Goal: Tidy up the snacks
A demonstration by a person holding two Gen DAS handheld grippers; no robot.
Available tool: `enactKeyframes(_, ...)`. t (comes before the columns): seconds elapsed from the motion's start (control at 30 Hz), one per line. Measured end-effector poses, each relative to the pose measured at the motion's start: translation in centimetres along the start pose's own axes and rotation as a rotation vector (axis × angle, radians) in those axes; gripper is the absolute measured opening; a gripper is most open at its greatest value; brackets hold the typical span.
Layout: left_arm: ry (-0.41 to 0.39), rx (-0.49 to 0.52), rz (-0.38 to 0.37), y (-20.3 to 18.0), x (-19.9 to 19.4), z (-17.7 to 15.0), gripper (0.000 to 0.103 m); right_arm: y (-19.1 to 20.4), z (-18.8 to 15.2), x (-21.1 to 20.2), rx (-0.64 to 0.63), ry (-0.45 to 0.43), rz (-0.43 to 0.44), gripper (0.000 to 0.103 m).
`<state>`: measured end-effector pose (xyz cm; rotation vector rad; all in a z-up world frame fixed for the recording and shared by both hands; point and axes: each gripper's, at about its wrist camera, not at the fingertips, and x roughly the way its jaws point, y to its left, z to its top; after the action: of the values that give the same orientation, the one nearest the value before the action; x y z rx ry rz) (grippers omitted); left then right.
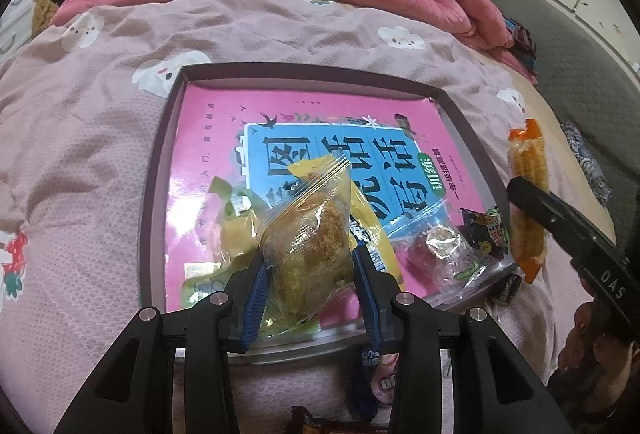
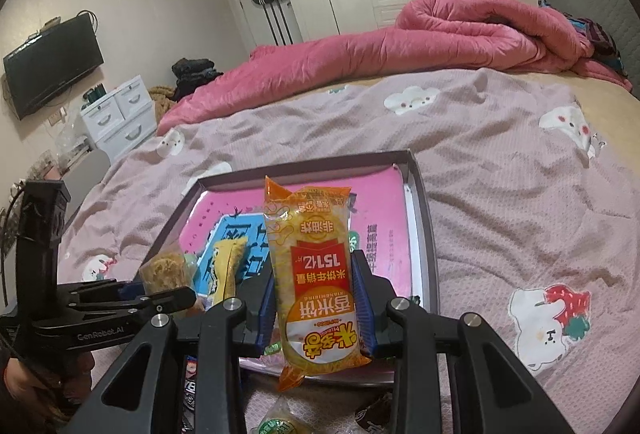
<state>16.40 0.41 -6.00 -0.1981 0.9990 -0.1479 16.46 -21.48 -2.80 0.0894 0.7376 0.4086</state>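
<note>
In the left wrist view my left gripper [image 1: 310,257] is shut on a clear packet holding a golden-brown cake [image 1: 308,234], just above the near end of a dark-rimmed tray [image 1: 158,169]. A pink book [image 1: 224,121] lies in the tray. From the right wrist view, my right gripper [image 2: 314,298] is shut on an orange rice-cracker packet [image 2: 316,258], held upright over the tray's [image 2: 422,218] near edge. The left gripper [image 2: 168,290] with its cake packet [image 2: 164,270] shows at the left there. The cracker packet [image 1: 528,169] also appears right of the tray in the left view.
Inside the tray lie a yellow packet [image 1: 372,209], a green packet [image 1: 224,197], a clear packet with a red sweet [image 1: 440,250] and a small black packet [image 1: 486,230]. Loose sweets [image 2: 372,414] lie on the bedspread [image 2: 520,193] near me. A rolled pink quilt [image 2: 440,33] lies behind.
</note>
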Motion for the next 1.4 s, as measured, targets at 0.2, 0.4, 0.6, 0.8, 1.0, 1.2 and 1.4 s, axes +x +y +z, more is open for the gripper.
enactKeyframes(0.2, 0.011, 0.007, -0.008, -0.3, 0.4, 0.0, 0.042, 0.4, -0.2, 0.9, -0.017, 0.026, 0.004, 0.034)
enactKeyframes(0.4, 0.015, 0.010, -0.008, -0.3, 0.5, 0.1, 0.042, 1.0, -0.3, 1.8, -0.042, 0.043, 0.012, 0.034)
enactKeyframes(0.6, 0.014, 0.014, -0.012, -0.4, 0.5, 0.2, 0.042, 1.7, -0.6, 2.3, -0.063, 0.061, 0.028, 0.034)
enactKeyframes(0.8, 0.015, 0.015, -0.012, -0.4, 0.5, 0.1, 0.042, 2.0, -0.9, 2.7, -0.079, 0.080, 0.016, 0.034)
enactKeyframes(1.0, 0.013, 0.013, -0.013, -0.4, 0.4, 0.1, 0.042, 1.9, -1.2, 2.8, -0.074, 0.087, 0.003, 0.034)
enactKeyframes(1.2, 0.013, 0.011, -0.014, -0.4, 0.4, 0.0, 0.042, 1.8, -1.1, 2.8, -0.073, 0.088, 0.000, 0.034)
enactKeyframes(1.4, 0.013, 0.003, -0.016, -0.2, 0.3, 0.1, 0.042, 1.6, -1.1, 2.5, -0.056, 0.093, 0.015, 0.035)
